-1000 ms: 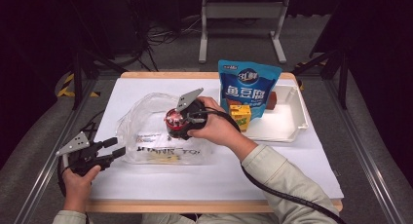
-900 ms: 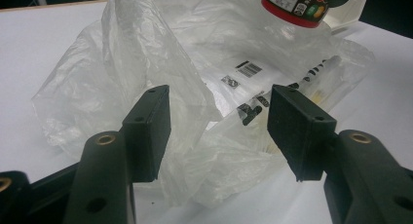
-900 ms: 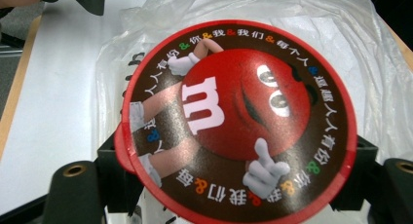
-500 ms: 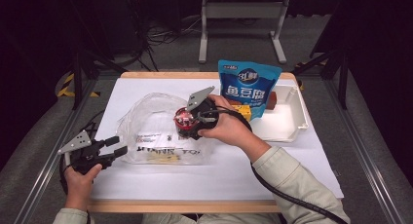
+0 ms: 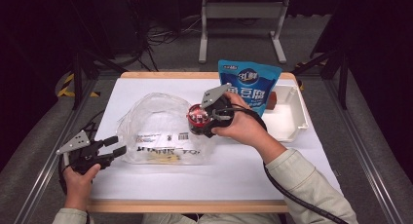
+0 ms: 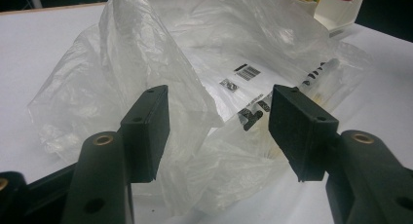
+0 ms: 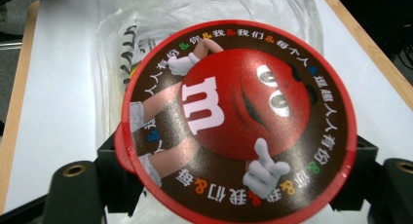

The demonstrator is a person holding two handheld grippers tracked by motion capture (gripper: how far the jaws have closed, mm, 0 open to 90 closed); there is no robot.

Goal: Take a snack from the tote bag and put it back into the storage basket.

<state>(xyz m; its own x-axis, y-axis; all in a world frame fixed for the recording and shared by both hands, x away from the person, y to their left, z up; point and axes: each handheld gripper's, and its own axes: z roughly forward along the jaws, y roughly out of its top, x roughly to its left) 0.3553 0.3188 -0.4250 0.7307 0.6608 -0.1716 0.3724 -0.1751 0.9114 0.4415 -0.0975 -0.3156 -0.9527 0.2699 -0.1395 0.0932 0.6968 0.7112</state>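
Bright, even overhead light falls on the white table [image 5: 160,182]; its surroundings are dark. Shadows are soft. Both gripper views are slightly soft, with glare on the plastic bag [image 6: 204,63].

Pale khaki sleeves [image 5: 311,185]; each black tool [image 5: 113,150] has brass-ringed screw holes, a grey triangular plate [image 5: 74,142] and a black cable [image 5: 292,197].
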